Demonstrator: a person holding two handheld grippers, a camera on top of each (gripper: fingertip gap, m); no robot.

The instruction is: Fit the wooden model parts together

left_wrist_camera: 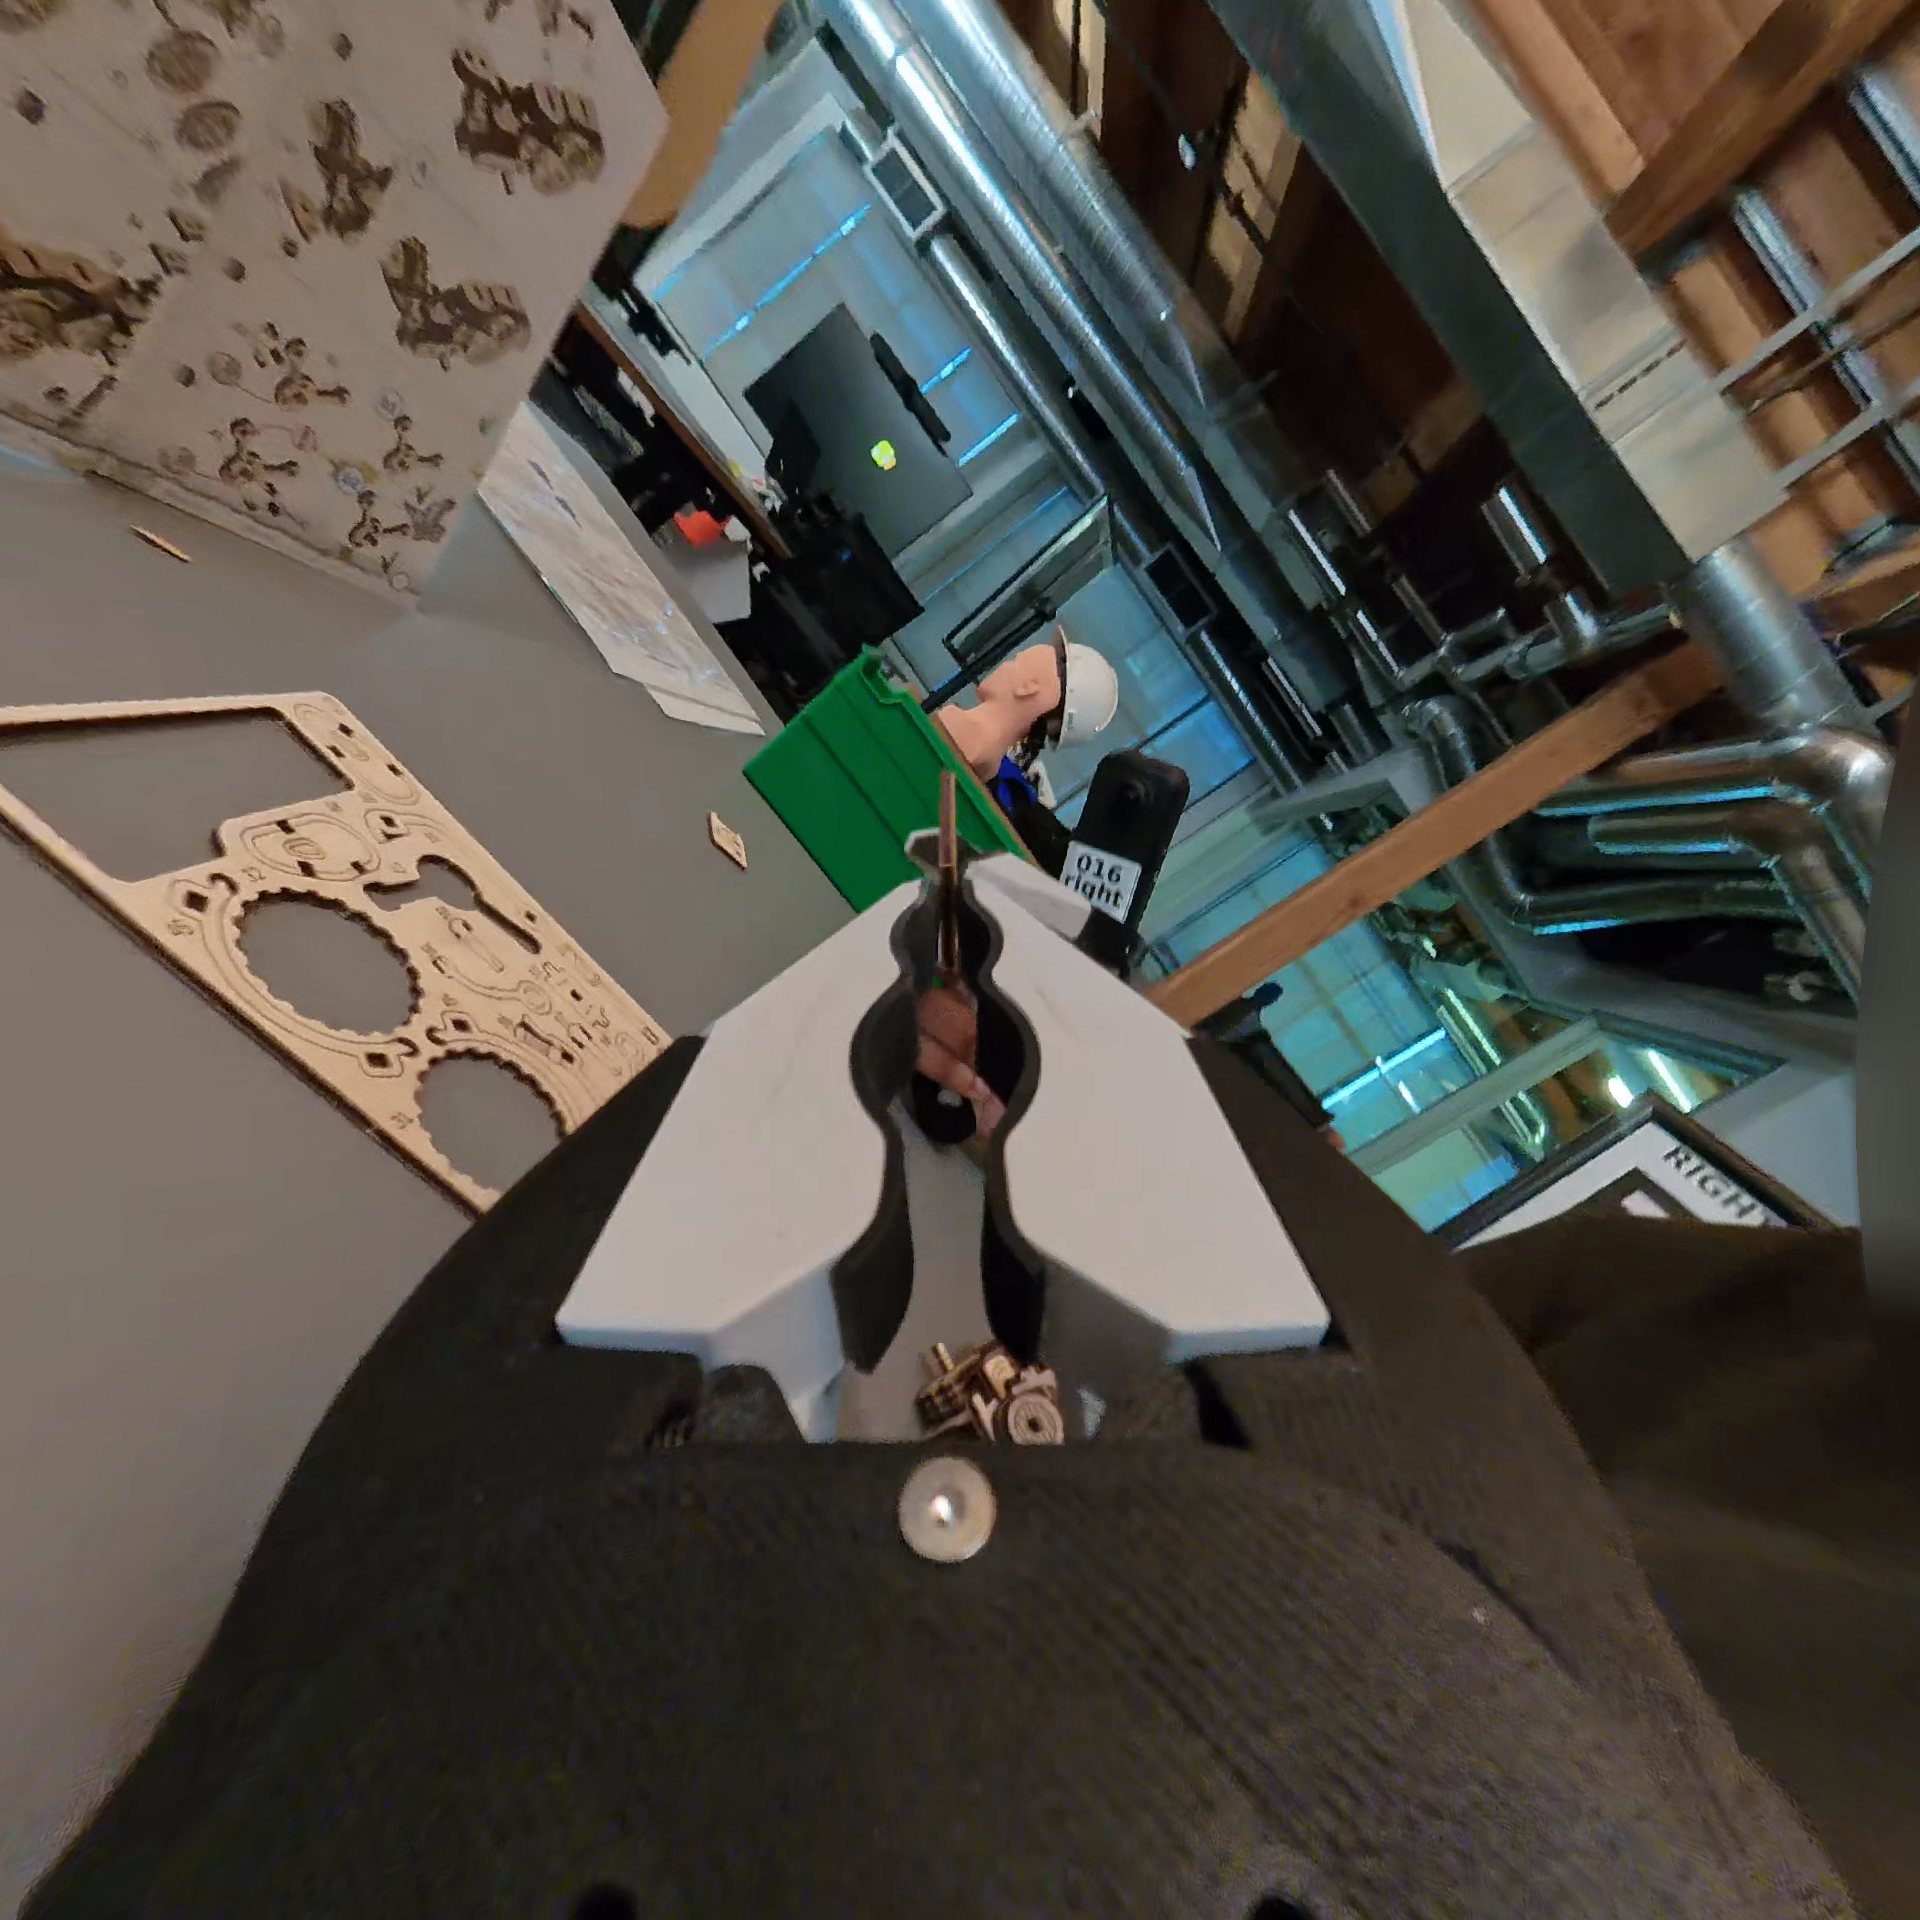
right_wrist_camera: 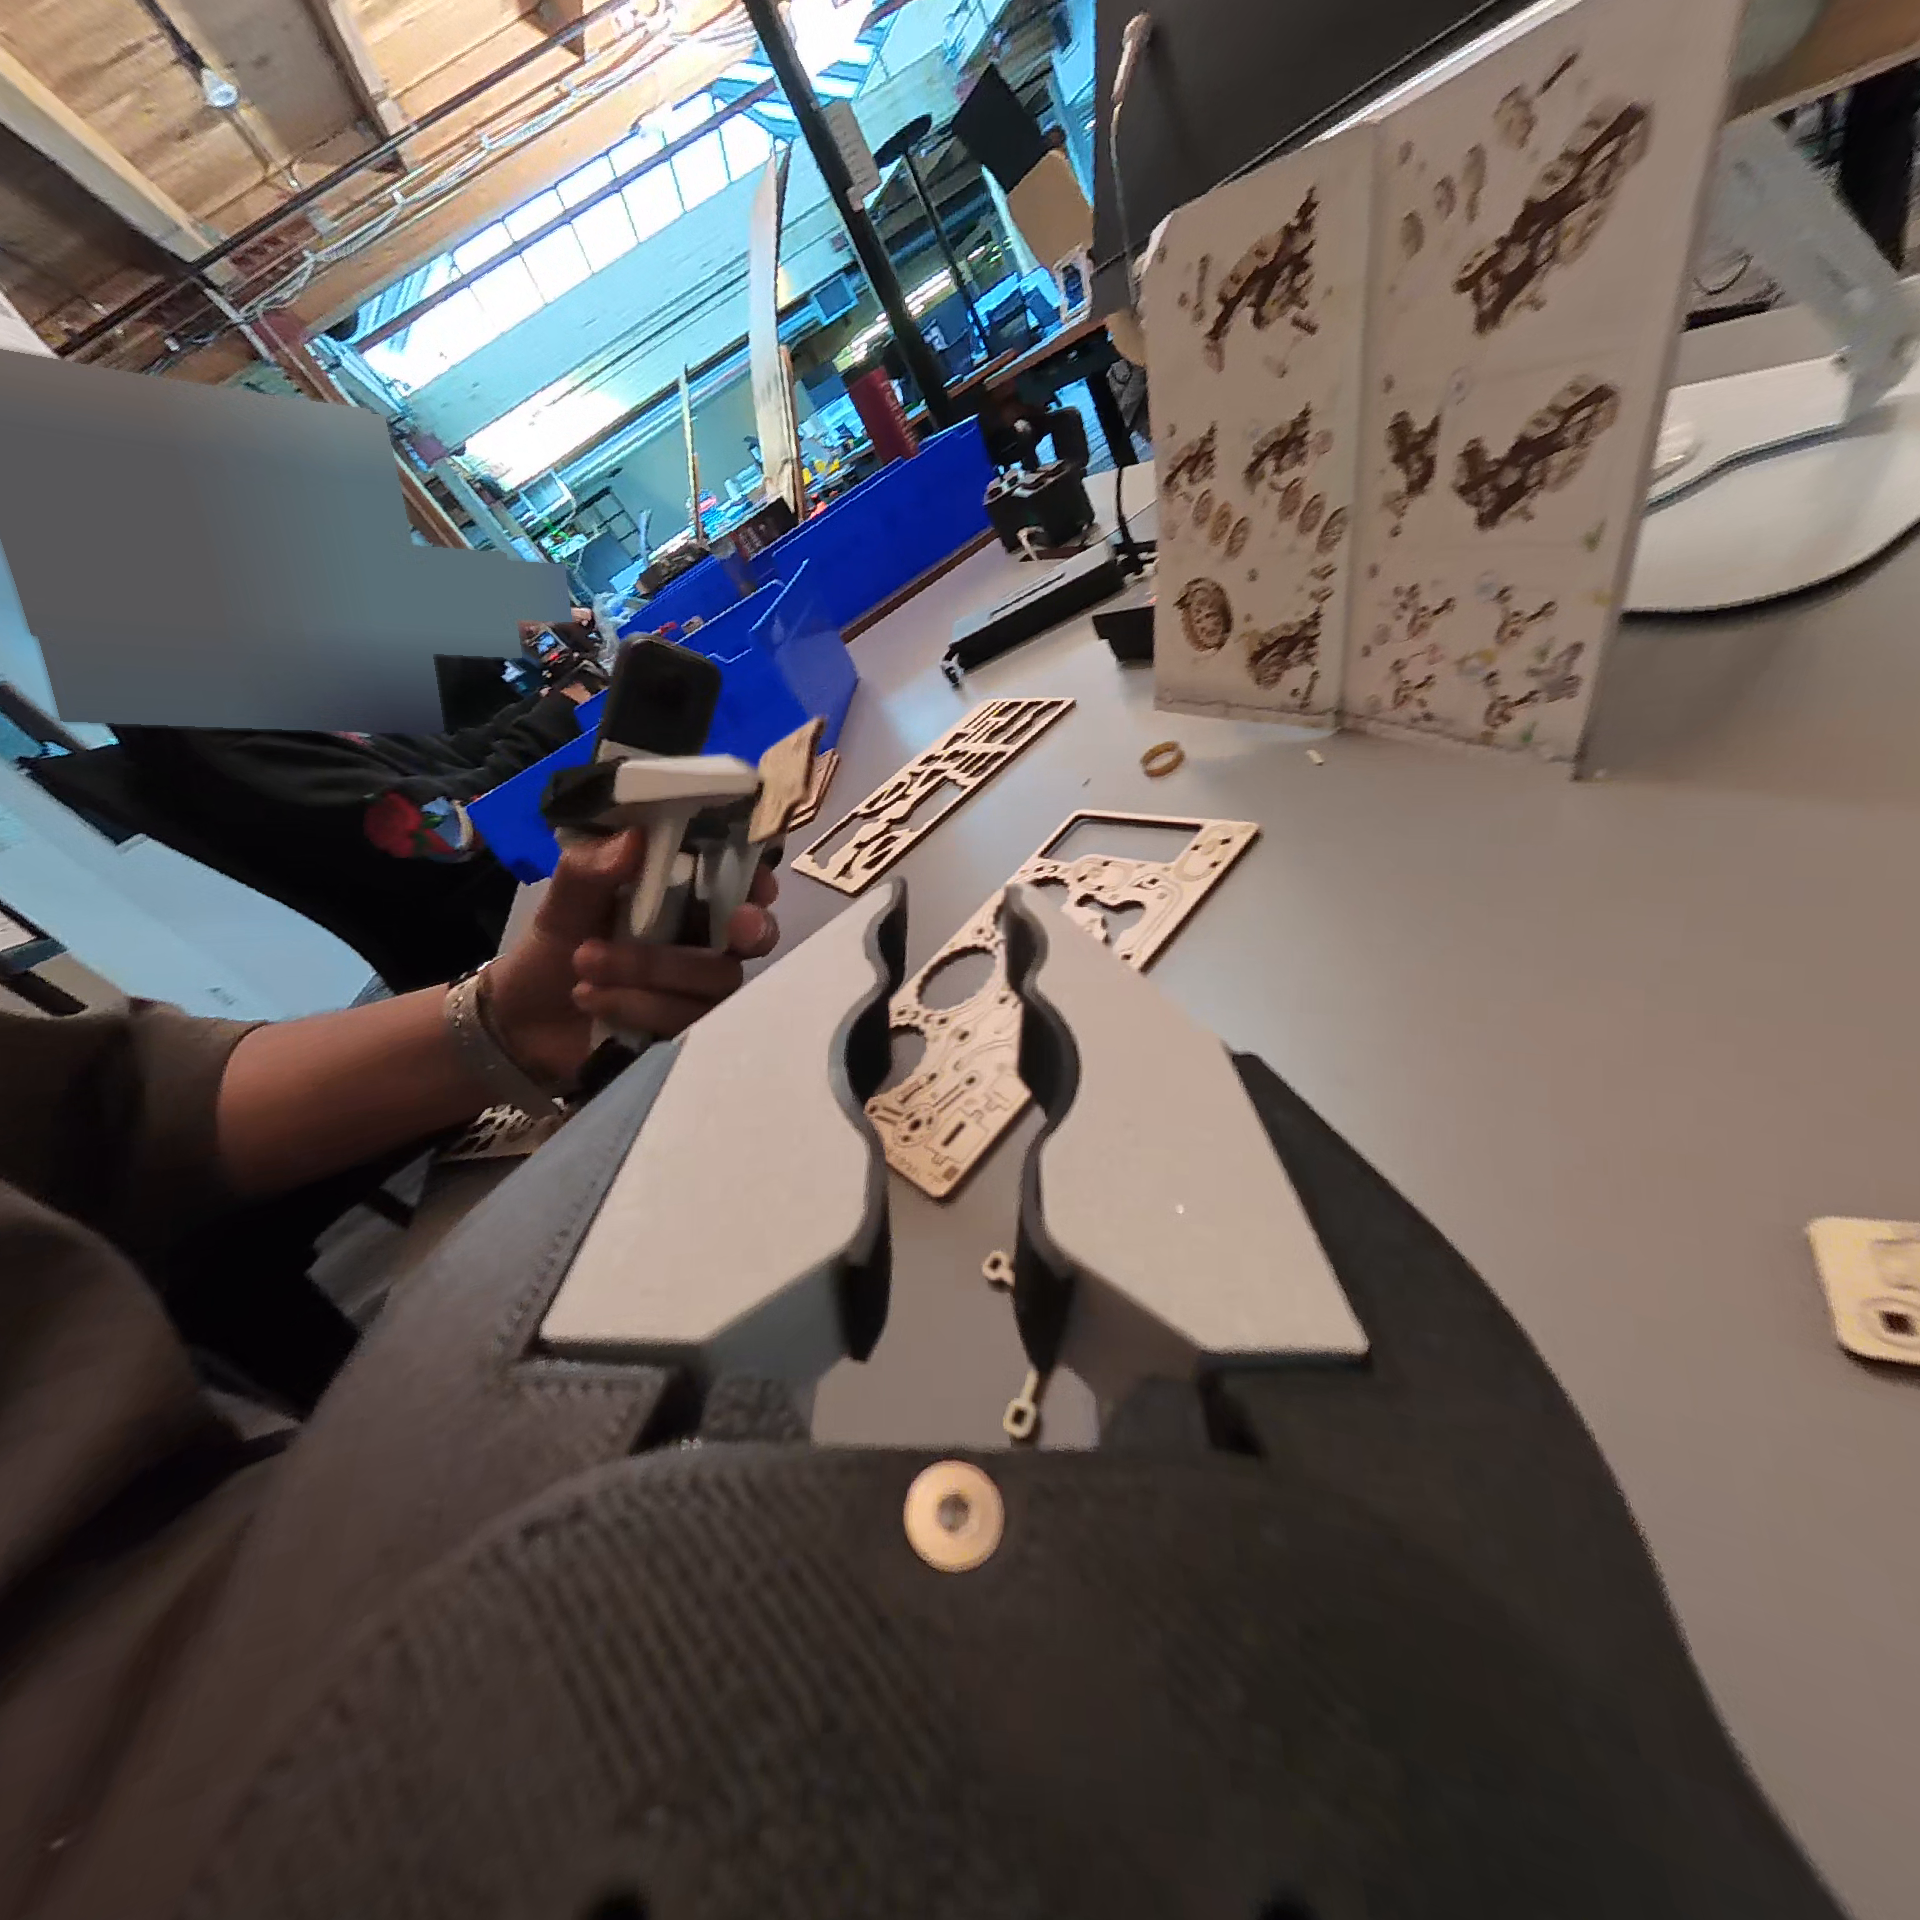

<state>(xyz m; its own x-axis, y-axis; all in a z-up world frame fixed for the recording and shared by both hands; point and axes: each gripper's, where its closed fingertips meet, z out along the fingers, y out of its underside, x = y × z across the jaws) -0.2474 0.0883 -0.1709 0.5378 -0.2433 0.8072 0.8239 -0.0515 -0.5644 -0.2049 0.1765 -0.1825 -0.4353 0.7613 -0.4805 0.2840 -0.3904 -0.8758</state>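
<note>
Wooden part (left_wrist_camera: 947, 831), thin and flat, stands edge-on between the tips of the left gripper (left_wrist_camera: 943, 868); the jaws are closed onto it, grey fingers (left_wrist_camera: 790, 1101) nearly meeting. In the right wrist view the same left gripper (right_wrist_camera: 764, 795) is held up off the table by a hand (right_wrist_camera: 634, 966), with the flat wooden part (right_wrist_camera: 790, 784) jutting from its tip. Right gripper (right_wrist_camera: 951, 904) hangs over the grey table (right_wrist_camera: 1507, 1039), jaws parted by a modest gap and holding nothing. Through that gap shows a laser-cut wooden sheet (right_wrist_camera: 1081, 935), lying flat, with round toothed cut-outs where pieces are gone. A second wooden sheet (right_wrist_camera: 935, 790) lies beyond it, nearer the blue bins (right_wrist_camera: 810, 644). Two small loose wooden pieces (right_wrist_camera: 1023, 1413) lie on the table close beneath the right gripper. A folded instruction sheet (right_wrist_camera: 1392, 436) stands upright farther back. Left wrist view shows the toothed sheet (left_wrist_camera: 343, 935) on the table, a green bin (left_wrist_camera: 852, 790) behind.
</note>
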